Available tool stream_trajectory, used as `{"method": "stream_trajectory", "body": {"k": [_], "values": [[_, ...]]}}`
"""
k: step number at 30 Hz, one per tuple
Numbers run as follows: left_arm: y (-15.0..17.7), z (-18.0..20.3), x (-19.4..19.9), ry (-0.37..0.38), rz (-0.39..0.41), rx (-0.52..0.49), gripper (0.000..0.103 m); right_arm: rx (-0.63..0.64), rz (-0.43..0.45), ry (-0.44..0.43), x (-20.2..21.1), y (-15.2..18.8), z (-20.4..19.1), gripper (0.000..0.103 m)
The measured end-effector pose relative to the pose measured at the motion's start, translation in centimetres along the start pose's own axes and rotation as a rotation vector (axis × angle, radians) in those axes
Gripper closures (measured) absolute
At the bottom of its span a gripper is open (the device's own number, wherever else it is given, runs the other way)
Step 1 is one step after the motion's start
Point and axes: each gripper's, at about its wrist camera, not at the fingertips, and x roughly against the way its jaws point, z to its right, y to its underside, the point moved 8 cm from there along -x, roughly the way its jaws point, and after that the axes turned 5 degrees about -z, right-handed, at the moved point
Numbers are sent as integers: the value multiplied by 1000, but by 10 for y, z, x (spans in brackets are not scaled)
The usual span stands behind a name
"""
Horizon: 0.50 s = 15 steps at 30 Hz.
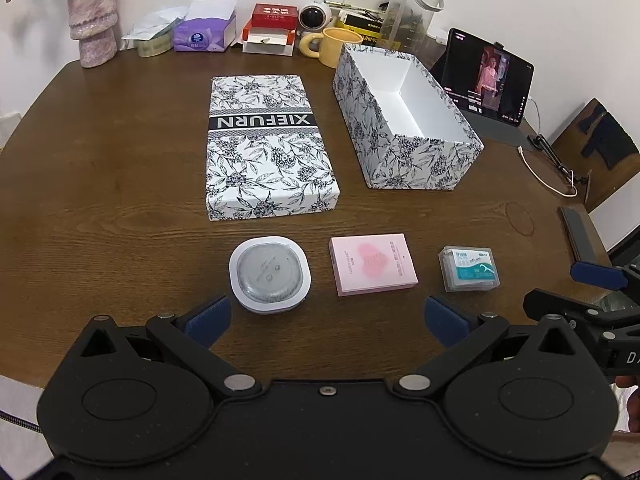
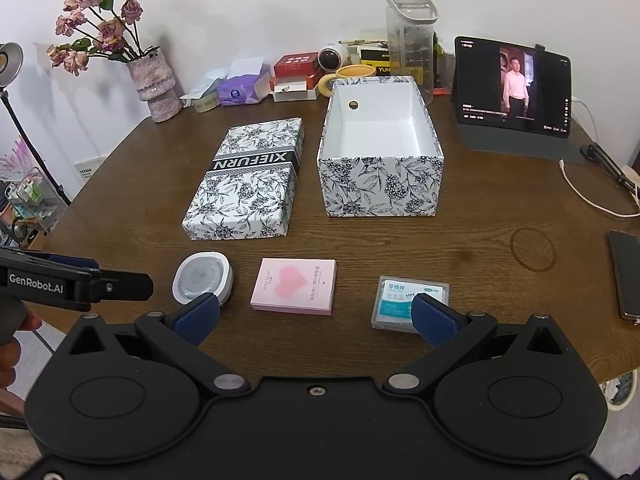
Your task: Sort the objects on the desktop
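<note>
Presently, on the wooden table: open floral box, empty, its lid lying just left of it. Nearer than the box, in a row: round white case, pink card box, floss-pick box. Left gripper and right gripper were both spread wide, holding nothing.

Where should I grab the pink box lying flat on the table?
Come down from above onto the pink box and close the tongs across its two side edges. It lies flat and thin, with bare table on both sides for the fingers.
</note>
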Motion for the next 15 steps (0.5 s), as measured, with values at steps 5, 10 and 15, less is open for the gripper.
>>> {"method": "stream_trajectory", "body": {"k": [5,10,15], "values": [[0,1,-2,2,-4,-8,0,-7,-7,6,-2,-1,3,0],[0,1,-4,0,-10,-10,0,-6,-9,5,-3,0,5,0],[-1,3,-5,2,-10,-20,0,-1,-10,6,-4,-1,6,0]]}}
